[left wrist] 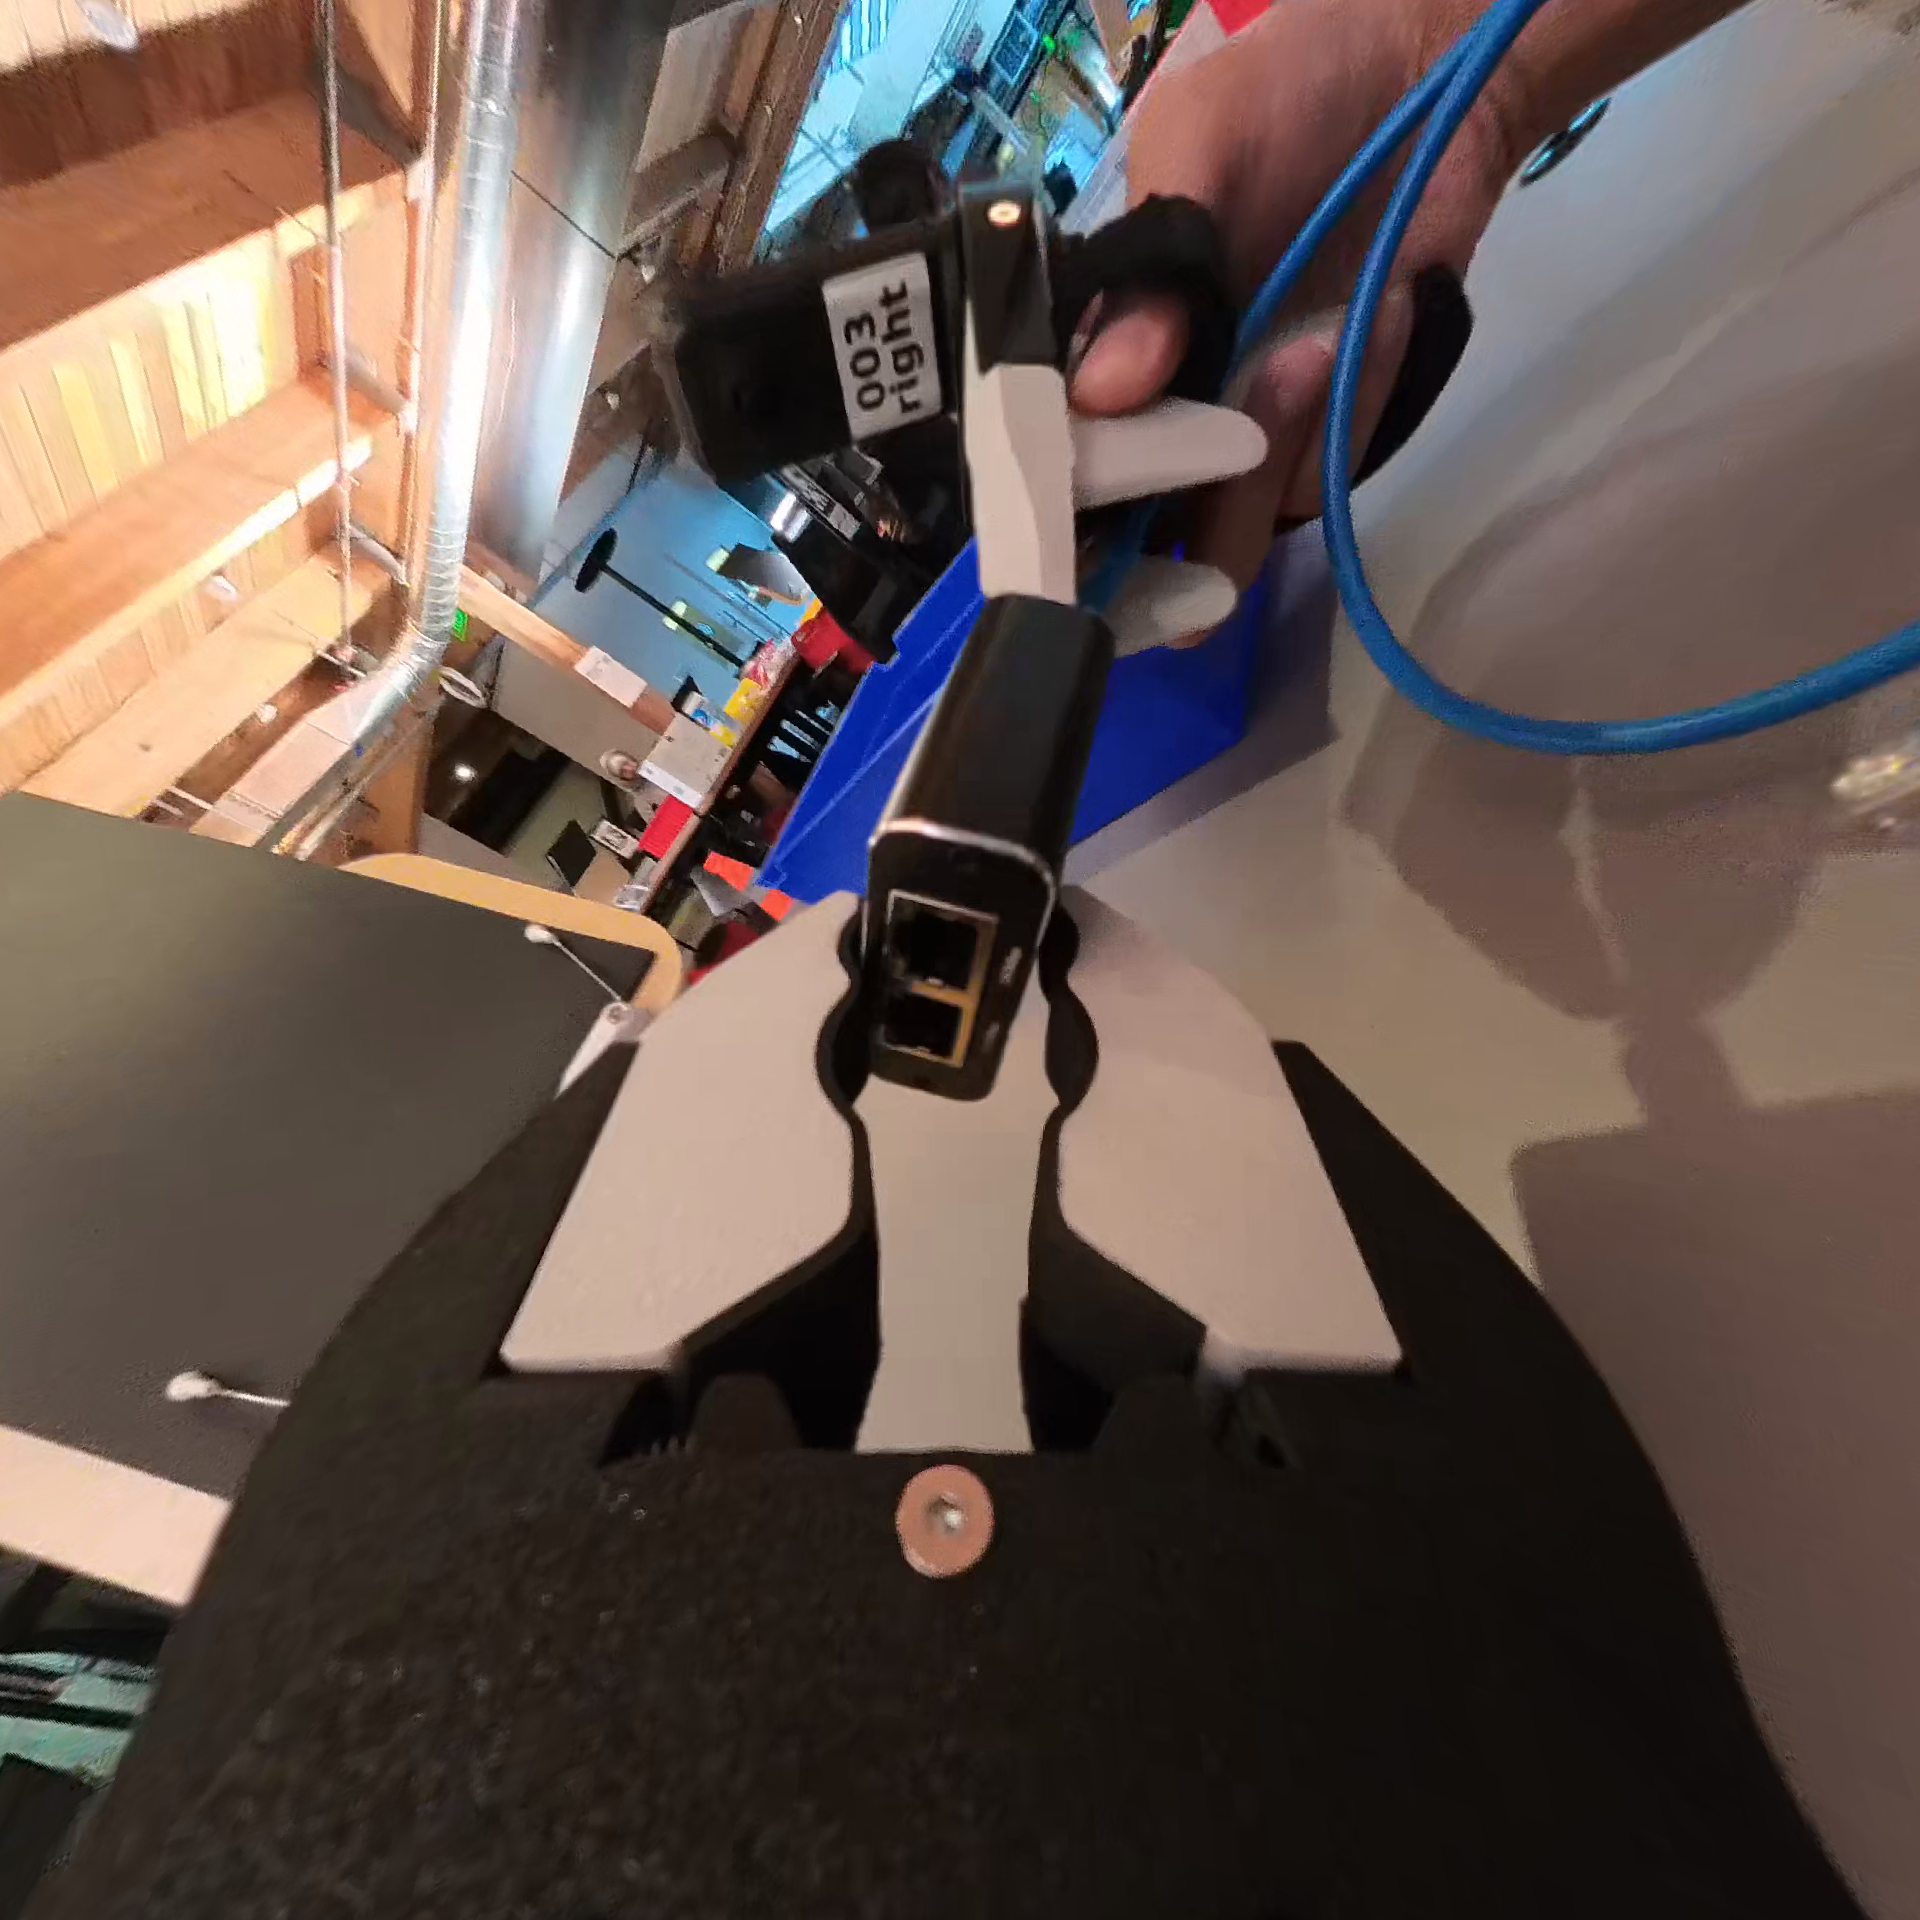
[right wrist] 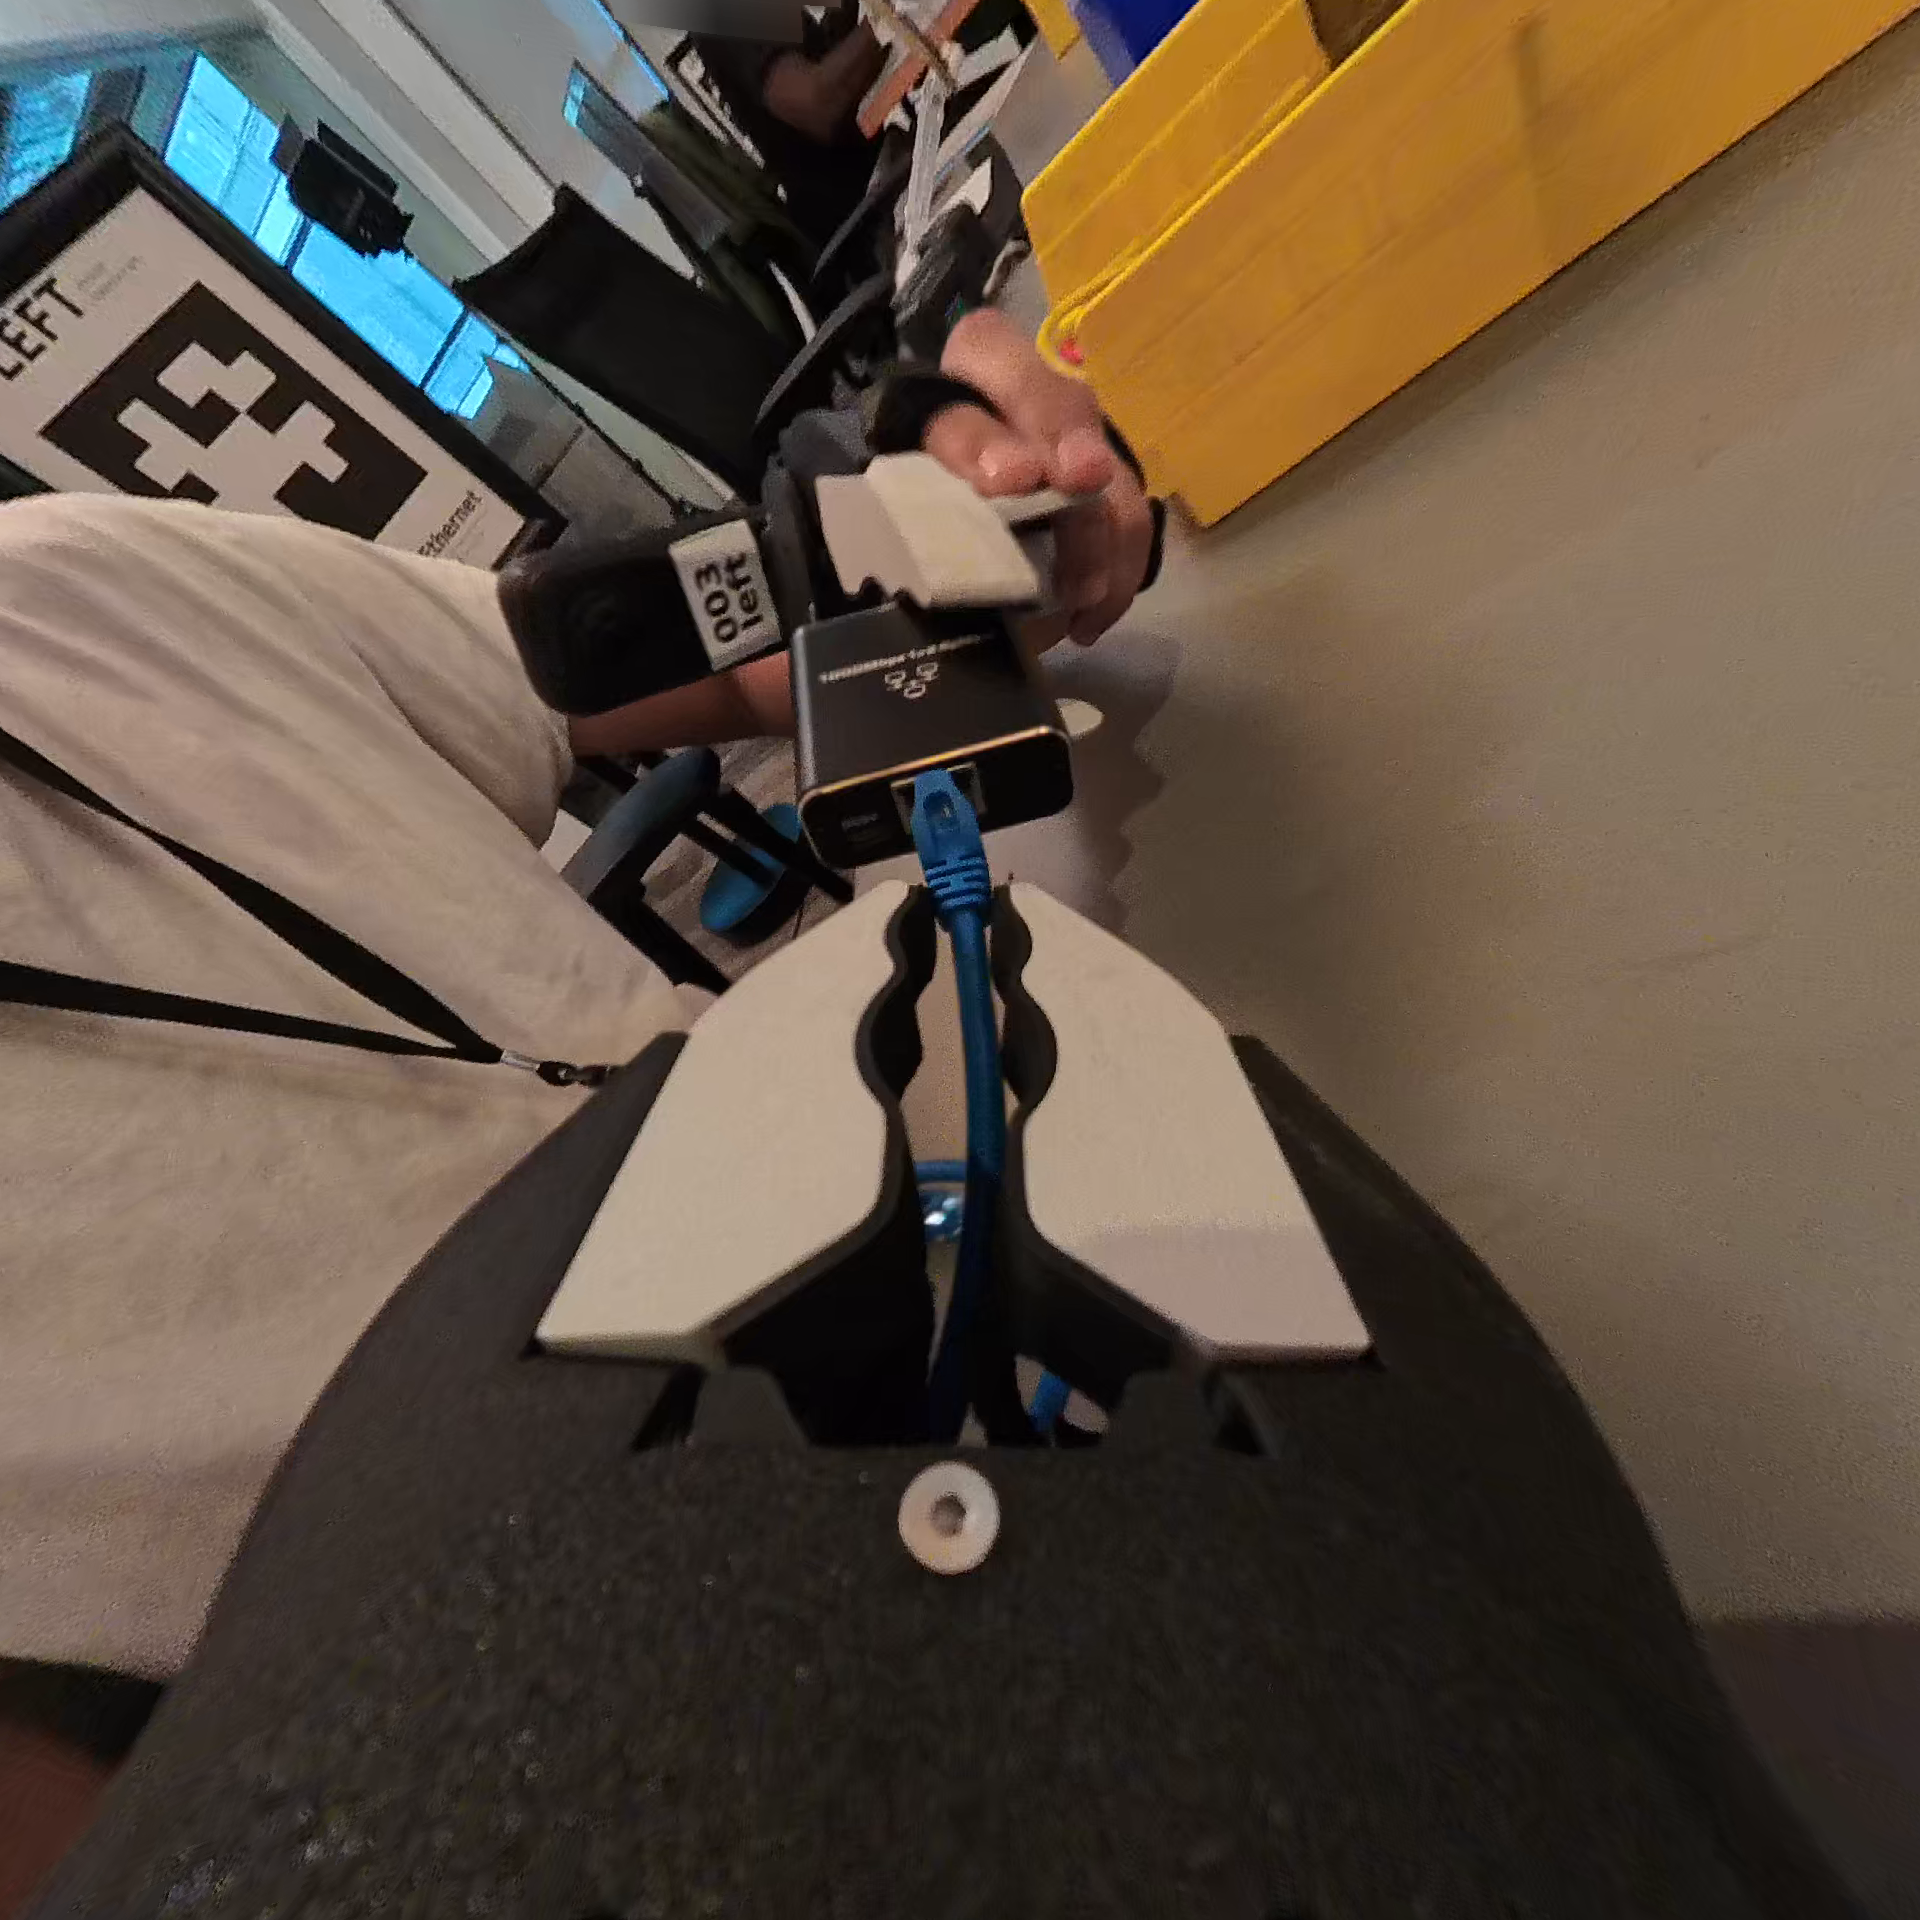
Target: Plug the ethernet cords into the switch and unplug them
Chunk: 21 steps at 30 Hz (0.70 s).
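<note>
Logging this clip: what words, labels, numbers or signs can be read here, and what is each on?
I will not copy writing out; here is where it stands.
White sticker on the right gripper: sharp print.
Matching sticker on the left gripper: sharp print.
Black-and-white marker board: print at its edges, partly cut off.
Switch top: small white line and icon, blurred.
</note>
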{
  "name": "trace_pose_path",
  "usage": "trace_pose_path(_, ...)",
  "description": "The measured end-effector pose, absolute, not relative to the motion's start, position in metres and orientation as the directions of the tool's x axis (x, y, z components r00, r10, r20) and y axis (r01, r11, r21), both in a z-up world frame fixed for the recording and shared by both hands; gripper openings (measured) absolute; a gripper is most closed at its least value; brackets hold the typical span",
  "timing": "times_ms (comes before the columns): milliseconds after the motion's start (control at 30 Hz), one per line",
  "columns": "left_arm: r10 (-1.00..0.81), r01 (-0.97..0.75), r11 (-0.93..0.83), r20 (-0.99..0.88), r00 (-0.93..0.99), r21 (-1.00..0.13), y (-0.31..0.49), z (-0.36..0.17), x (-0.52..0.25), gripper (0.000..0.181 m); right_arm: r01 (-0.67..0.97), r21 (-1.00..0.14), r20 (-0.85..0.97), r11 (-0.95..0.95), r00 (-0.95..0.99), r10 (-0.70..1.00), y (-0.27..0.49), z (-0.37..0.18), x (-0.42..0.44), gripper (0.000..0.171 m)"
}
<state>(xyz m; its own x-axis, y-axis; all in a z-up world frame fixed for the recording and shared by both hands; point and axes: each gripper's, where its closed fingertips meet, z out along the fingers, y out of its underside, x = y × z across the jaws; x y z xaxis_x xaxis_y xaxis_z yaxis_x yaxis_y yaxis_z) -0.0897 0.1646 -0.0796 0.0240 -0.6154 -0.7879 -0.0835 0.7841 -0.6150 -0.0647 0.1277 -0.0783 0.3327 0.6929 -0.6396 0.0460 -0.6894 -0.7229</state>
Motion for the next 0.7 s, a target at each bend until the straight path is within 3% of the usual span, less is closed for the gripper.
trace_pose_path(100, -0.698, -0.176, 0.710, -0.714, -0.051, -0.682, 0.174, -0.090, -0.085, 0.026, 0.052, -0.787, -0.520, -0.615, 0.480, 0.707, 0.146, -0.079, -0.049, 0.011)
trace_pose_path(167, -0.718, -0.226, 0.686, -0.693, -0.063, -0.691, 0.186, -0.097, -0.084, 0.026, 0.131, -0.891, -0.257, -0.434, 0.644, 0.721, 0.163, -0.065, -0.030, 0.018)
trace_pose_path(233, -0.709, -0.302, 0.683, -0.704, -0.051, -0.666, 0.202, -0.105, -0.084, 0.025, 0.259, -0.919, -0.016, -0.299, 0.730, 0.683, 0.165, -0.040, -0.016, 0.030)
trace_pose_path(300, -0.690, -0.359, 0.686, -0.723, -0.044, -0.633, 0.213, -0.110, -0.084, 0.025, 0.466, -0.852, 0.219, -0.239, 0.730, 0.647, 0.162, -0.030, -0.018, 0.037)
trace_pose_path(433, -0.556, -0.468, 0.749, -0.829, -0.061, -0.468, 0.228, -0.115, -0.090, 0.025, 0.810, -0.583, 0.667, -0.064, 0.522, 0.531, 0.167, -0.042, -0.056, 0.026)
trace_pose_path(500, -0.532, -0.532, 0.740, -0.842, -0.090, -0.412, 0.234, -0.115, -0.097, 0.025, 0.854, -0.519, 0.735, 0.036, 0.425, 0.528, 0.174, -0.061, -0.083, 0.021)
trace_pose_path(600, -0.468, -0.636, 0.727, -0.865, -0.181, -0.260, 0.240, -0.112, -0.114, 0.025, 0.894, -0.447, 0.748, 0.017, 0.363, 0.556, 0.192, -0.082, -0.101, 0.039)
trace_pose_path(700, -0.451, -0.698, 0.688, -0.870, -0.199, -0.197, 0.244, -0.092, -0.137, 0.025, 0.873, -0.475, 0.749, 0.115, 0.333, 0.573, 0.202, -0.076, -0.131, 0.039)
